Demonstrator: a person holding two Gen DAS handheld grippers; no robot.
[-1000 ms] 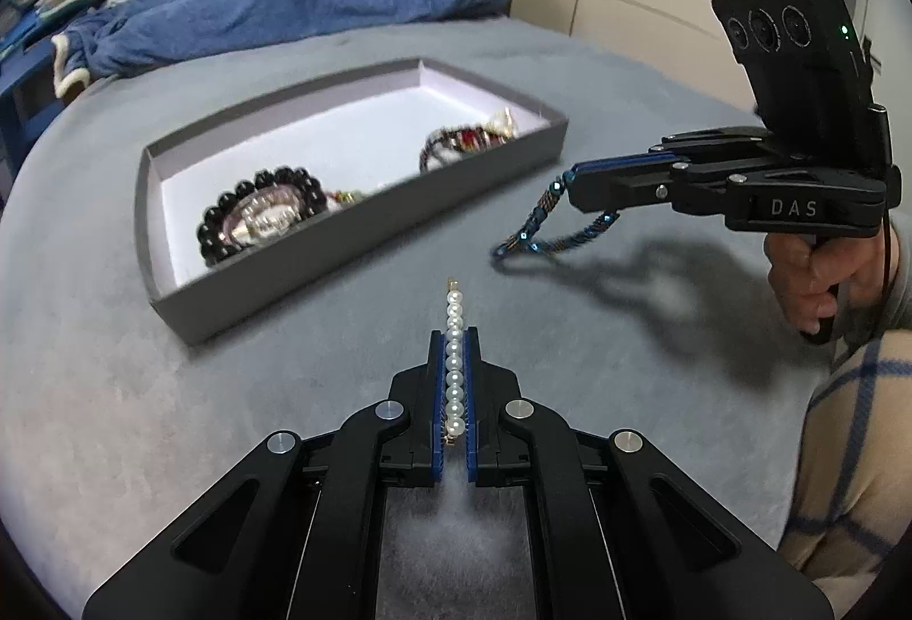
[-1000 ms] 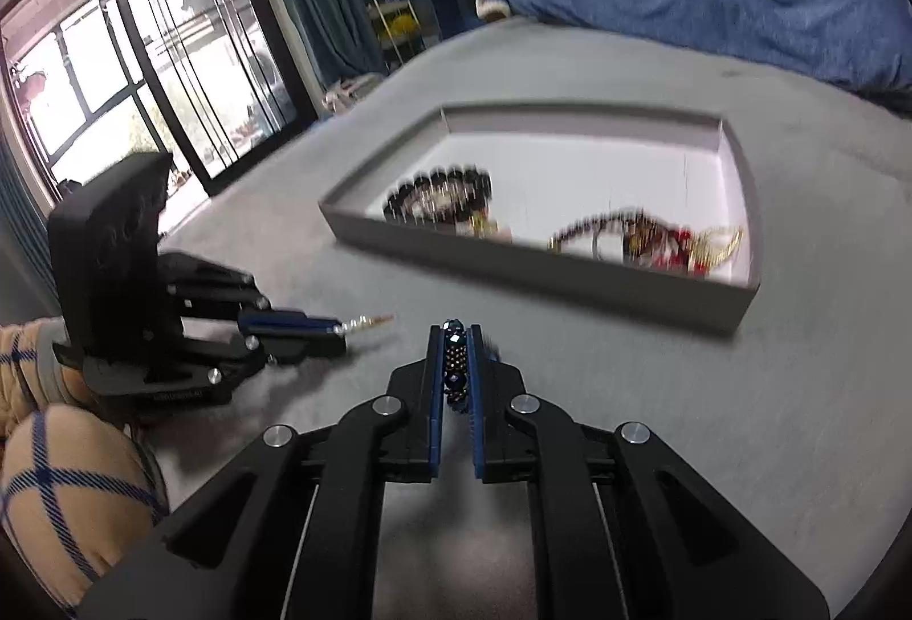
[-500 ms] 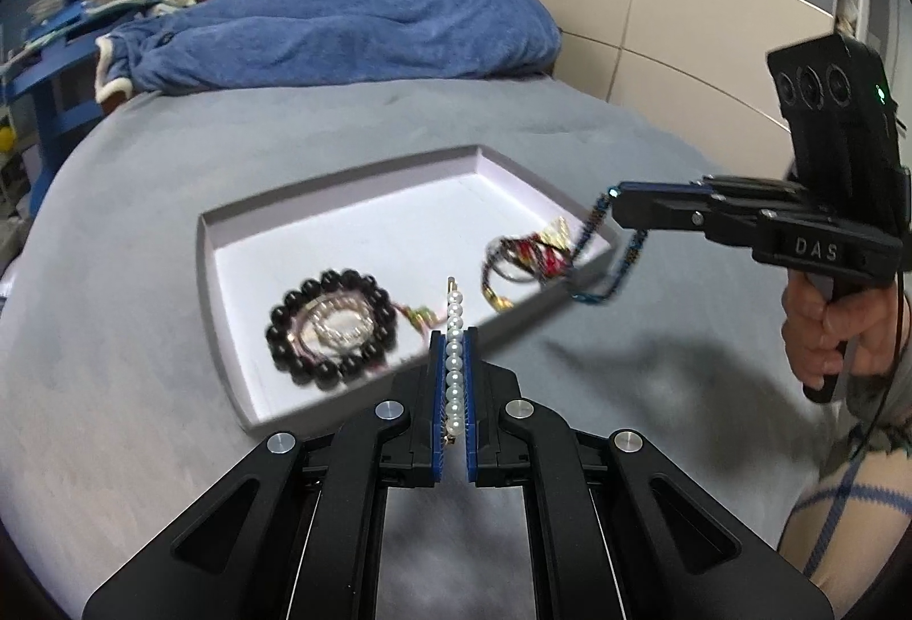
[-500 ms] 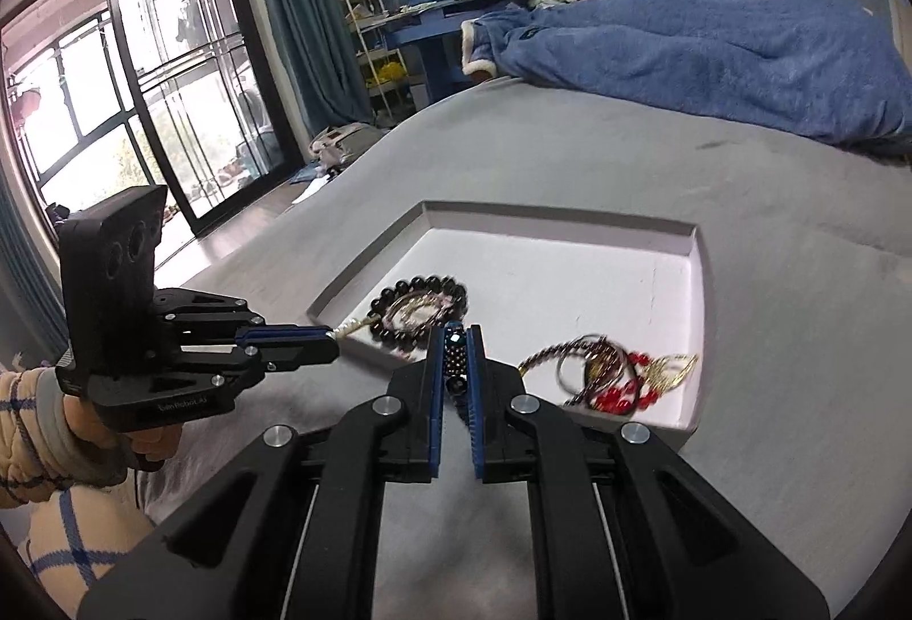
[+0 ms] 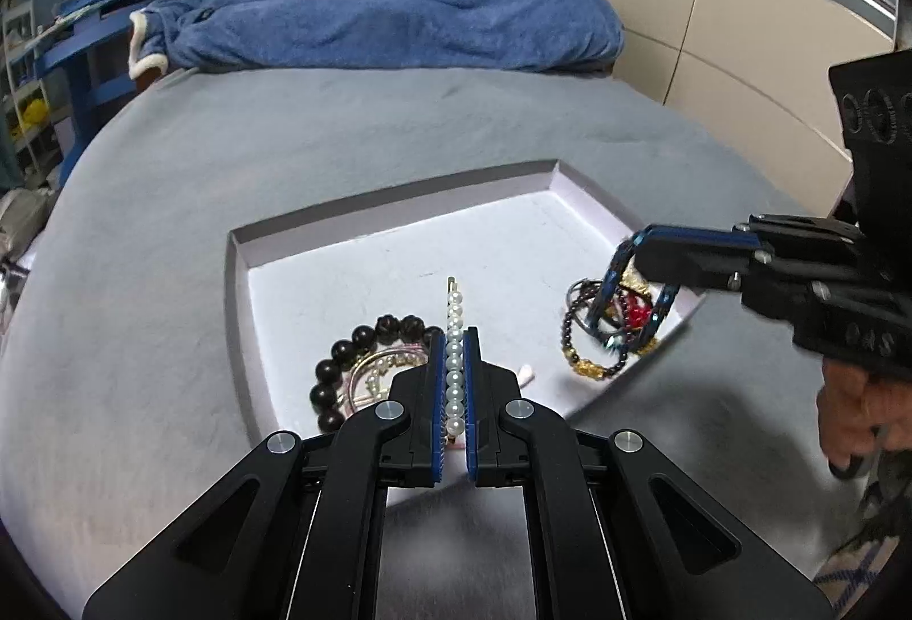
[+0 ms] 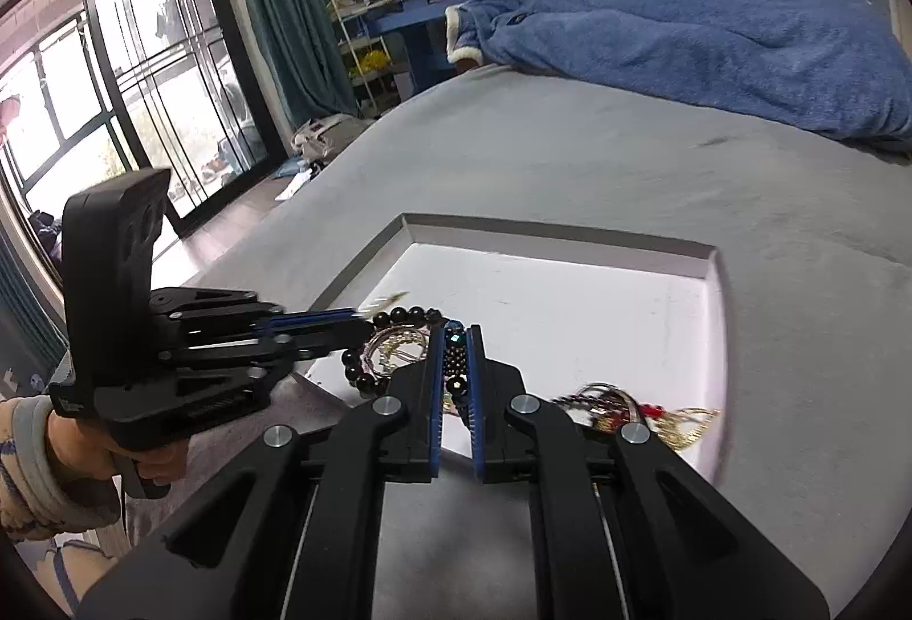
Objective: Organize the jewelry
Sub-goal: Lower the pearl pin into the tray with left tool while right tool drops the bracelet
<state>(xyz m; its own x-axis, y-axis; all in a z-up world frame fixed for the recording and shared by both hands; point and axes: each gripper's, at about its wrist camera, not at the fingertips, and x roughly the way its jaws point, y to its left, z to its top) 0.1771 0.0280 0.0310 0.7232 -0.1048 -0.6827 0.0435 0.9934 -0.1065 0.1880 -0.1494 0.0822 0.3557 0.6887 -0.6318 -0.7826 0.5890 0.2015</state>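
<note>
Over the tray's (image 5: pixel 239 278) near edge, both grippers have carried in, left gripper (image 5: pixel 454 380) clamping the pearl clip (image 5: pixel 454 329), right gripper (image 6: pixel 456 375) the dark beaded bracelet (image 5: pixel 632 301), ready for release.

We saw the tray (image 5: pixel 393 204) on the bed (image 5: pixel 142 289), bead bracelet (image 5: pixel 365 358) inside left, blanket (image 5: pixel 376 16) behind.

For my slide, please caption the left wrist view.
Left gripper holds a pearl hair clip above the tray.

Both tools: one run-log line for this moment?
left tool: shut on pearl clip | right tool: shut on dark bead bracelet | both over tray
</note>
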